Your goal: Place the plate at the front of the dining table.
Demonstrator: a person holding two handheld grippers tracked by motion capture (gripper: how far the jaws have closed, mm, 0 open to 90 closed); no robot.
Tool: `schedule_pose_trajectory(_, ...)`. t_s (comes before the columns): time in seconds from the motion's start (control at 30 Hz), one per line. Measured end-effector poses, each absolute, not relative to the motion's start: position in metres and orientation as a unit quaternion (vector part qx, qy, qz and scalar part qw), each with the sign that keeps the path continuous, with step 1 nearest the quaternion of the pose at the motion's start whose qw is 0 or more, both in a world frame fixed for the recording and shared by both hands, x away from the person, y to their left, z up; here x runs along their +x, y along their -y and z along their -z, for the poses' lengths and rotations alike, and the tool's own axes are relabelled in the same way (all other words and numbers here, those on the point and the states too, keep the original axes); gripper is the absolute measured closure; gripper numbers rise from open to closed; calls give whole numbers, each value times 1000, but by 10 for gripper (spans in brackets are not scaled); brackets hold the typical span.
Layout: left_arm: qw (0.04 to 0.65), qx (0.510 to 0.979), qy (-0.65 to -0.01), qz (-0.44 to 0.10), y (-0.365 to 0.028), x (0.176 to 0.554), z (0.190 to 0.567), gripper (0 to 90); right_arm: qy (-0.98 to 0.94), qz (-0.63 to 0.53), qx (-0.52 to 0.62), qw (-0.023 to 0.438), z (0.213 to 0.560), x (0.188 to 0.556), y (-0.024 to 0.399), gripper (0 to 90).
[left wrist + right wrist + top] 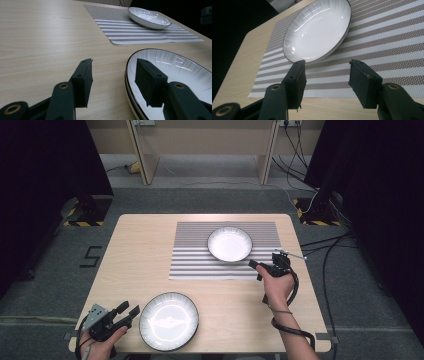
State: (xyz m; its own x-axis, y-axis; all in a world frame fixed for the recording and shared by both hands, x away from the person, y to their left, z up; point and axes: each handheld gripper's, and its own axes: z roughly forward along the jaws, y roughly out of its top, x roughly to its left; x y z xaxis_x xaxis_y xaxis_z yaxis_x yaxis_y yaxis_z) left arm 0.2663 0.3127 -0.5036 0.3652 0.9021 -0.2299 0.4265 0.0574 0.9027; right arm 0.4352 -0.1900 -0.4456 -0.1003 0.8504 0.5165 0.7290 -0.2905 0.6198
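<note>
Left tool (pixel 131 312): jaws parted, nothing between the pads. It sits low over the front left corner of the desk (pixel 135 250), pointing toward the near plate (pixel 169 321). In the left gripper view the near plate (pixel 185 75) lies just beside the tool (pixel 113 75): one jaw stands over the plate's rim and white inner face, the other over bare wood to the side. Whether that jaw touches the rim cannot be told. The rim shows a doubled dark edge; possibly two plates stacked, not certain.

Right tool (pixel 256 266): jaws parted, released, gripping nothing. It hovers at the right front edge of the striped placemat (pixel 190 255), aimed at the far plate (pixel 230 244). In the right gripper view the far plate (pixel 319 30) rests on the placemat (pixel 387 37), just beyond the tool (pixel 327 75); its near rim lies close above one jaw tip, no contact visible.

The two plates are well apart.
</note>
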Motion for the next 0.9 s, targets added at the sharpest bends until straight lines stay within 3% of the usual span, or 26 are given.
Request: schedule_pose_trajectory(0.9, 513, 648, -512, -232, -313, 266, 503, 474, -595, -445, 666, 70, 450, 402, 209, 469)
